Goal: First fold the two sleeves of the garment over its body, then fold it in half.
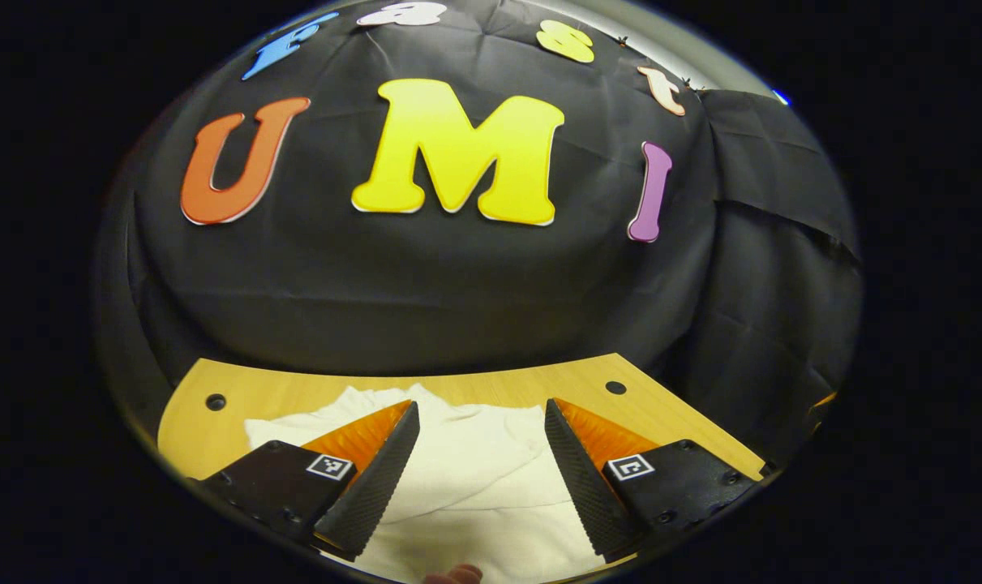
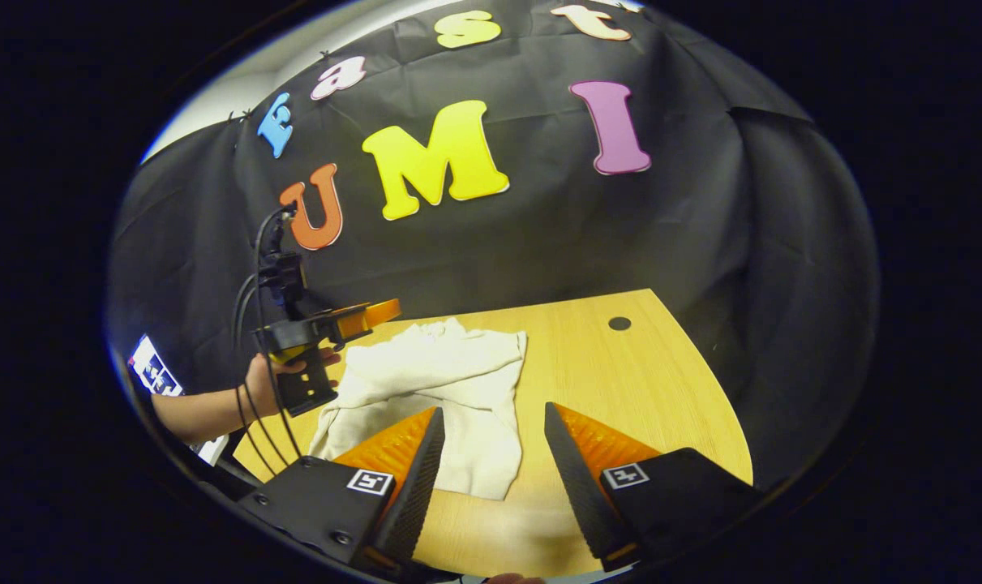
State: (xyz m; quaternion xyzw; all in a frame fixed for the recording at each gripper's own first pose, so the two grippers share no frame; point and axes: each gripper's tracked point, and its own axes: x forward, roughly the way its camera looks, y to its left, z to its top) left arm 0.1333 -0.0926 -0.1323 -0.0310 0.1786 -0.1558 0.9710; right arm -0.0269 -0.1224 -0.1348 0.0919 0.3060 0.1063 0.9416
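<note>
A soft, cream, rumpled garment [image 2: 446, 389] lies bunched on the pale wood-grain table [image 2: 620, 381], its sleeves hard to tell apart. The left hand-held gripper [image 1: 481, 454] hovers above it, fingers spread wide, empty. The right hand-held gripper [image 2: 491, 462] likewise gapes empty near its hem.
</note>
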